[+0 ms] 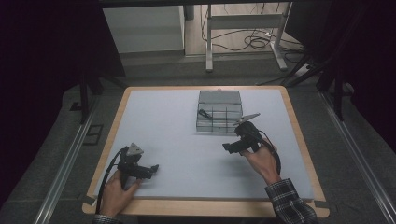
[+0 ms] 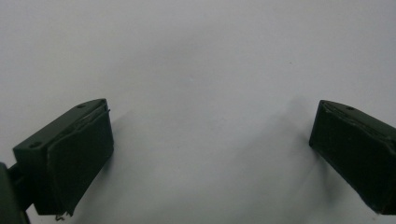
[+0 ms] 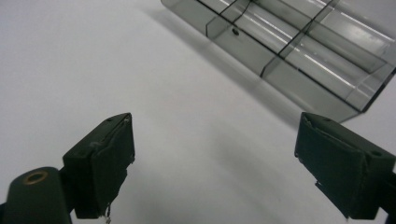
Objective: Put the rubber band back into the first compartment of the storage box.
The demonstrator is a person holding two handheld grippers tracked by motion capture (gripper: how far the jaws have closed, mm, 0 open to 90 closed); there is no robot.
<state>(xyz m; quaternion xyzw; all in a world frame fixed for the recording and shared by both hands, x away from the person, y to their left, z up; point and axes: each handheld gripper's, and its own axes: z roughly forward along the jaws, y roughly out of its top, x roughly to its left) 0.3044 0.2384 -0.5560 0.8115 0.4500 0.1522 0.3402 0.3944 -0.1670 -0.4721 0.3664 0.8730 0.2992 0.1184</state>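
Note:
A clear grey compartment box [image 1: 219, 112] stands on the white mat at the far middle, with a small dark item [image 1: 204, 113] in one of its left cells. My right gripper [image 1: 227, 147] is held just in front of the box and to its right, with its jaws pointing left. In the right gripper view the box [image 3: 299, 51] lies ahead at the upper right, and the right gripper [image 3: 215, 163] is open over bare mat. My left gripper [image 1: 154, 169] rests low at the near left. It is also open [image 2: 210, 154], with nothing between its pads.
The white mat [image 1: 177, 140] covers a wooden table whose rim [image 1: 205, 207] runs along the near edge. Beyond the table a metal frame [image 1: 245, 37] and loose cables [image 1: 257, 42] sit on the floor. Dark curtains flank both sides.

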